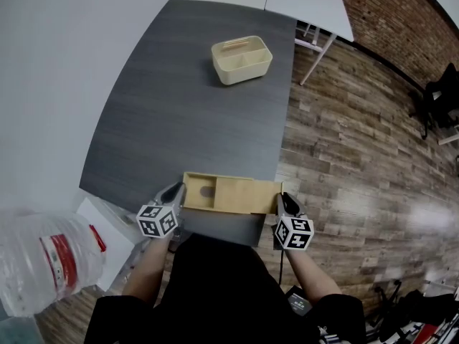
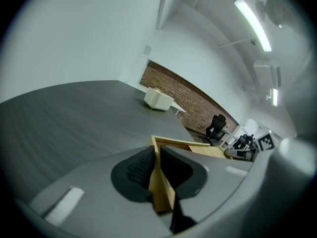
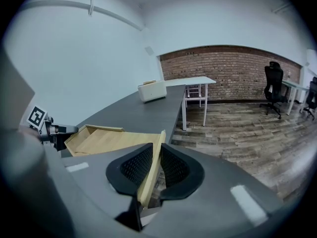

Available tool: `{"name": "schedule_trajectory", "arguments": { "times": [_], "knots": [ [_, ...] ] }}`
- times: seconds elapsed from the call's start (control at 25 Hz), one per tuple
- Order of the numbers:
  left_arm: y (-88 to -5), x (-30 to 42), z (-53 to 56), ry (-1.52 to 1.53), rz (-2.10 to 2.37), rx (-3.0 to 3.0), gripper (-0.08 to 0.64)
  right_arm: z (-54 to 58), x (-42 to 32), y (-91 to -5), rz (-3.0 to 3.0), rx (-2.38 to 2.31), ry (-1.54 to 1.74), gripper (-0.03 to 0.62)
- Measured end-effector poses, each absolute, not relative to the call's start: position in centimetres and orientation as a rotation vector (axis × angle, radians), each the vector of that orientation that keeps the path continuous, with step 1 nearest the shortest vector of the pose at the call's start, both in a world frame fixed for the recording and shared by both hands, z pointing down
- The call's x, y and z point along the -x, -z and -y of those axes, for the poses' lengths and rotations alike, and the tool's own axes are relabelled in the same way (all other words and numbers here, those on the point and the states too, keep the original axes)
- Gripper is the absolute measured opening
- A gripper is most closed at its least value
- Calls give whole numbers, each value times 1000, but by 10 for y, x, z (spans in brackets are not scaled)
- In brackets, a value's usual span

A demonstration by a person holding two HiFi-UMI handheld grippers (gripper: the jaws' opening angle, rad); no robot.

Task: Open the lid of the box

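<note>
A flat wooden box (image 1: 229,193) with a sliding lid (image 1: 247,192) lies at the near edge of the dark grey table (image 1: 186,113). The lid sits shifted toward the right, leaving a strip at the left end uncovered. My left gripper (image 1: 178,190) is shut on the box's left end wall; in the left gripper view that thin wooden wall (image 2: 159,182) stands pinched between the pads. My right gripper (image 1: 285,198) holds the right end, where a thin wooden edge (image 3: 151,175), the lid's end as far as I can see, is clamped between its pads.
A cream plastic bin (image 1: 242,60) stands farther back on the table. A large water jug (image 1: 43,264) sits on the floor at the near left. White tables (image 1: 308,2) stand behind, and a wood floor with an office chair (image 1: 437,99) lies to the right.
</note>
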State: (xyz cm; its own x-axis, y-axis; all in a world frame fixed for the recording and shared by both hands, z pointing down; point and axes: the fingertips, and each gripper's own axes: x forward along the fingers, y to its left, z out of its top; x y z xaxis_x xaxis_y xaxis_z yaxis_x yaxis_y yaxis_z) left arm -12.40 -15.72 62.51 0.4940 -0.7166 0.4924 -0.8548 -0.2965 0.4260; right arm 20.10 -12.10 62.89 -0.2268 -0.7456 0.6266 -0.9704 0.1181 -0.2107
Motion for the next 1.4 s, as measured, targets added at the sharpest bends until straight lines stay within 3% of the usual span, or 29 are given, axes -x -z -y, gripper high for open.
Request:
{"name": "schedule_trajectory", "arguments": {
  "times": [1.4],
  "knots": [
    [-625,128,159,-308,1349,-2082,34,121,-231,-629,2000,-1695,-804,51]
  ]
}}
